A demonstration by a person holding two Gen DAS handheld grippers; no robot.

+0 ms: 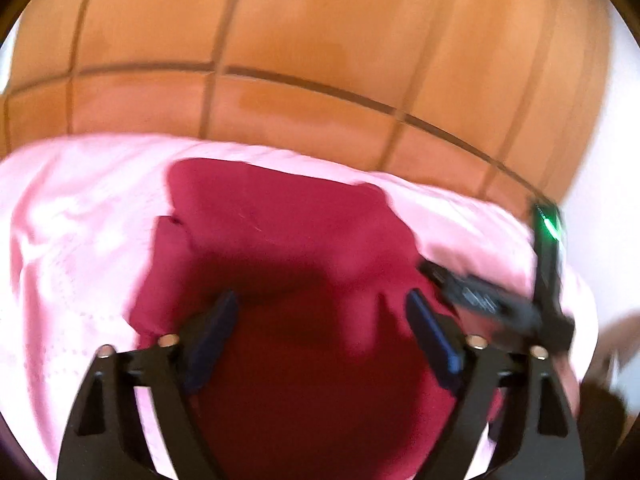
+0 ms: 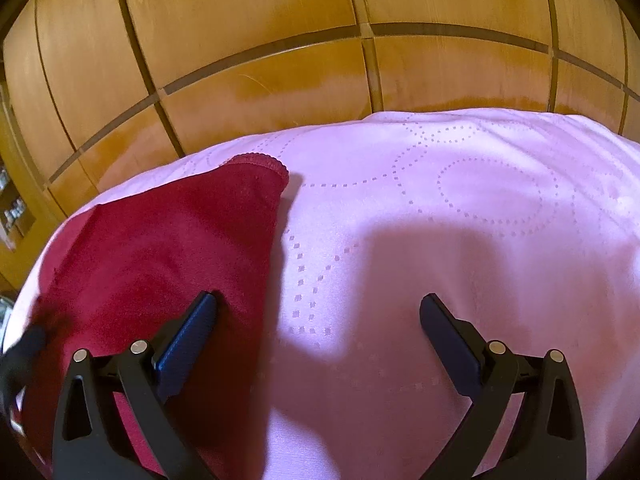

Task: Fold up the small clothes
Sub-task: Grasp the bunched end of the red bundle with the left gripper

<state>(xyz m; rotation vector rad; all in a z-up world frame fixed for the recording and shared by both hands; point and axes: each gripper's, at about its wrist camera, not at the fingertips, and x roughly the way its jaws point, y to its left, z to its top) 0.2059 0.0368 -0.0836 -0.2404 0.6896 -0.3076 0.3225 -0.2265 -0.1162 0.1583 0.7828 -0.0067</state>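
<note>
Red garment (image 2: 160, 248) lies lengthwise, hemmed end toward the wooden panelling (image 2: 280, 60).

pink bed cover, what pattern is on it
Dotted lines forming circles and loops on the pink bed cover; clearest in the right wrist view.

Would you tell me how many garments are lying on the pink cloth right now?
1. A dark red garment lies on the pink cloth, toward its left side in the right wrist view; others could lie outside both views.
</note>
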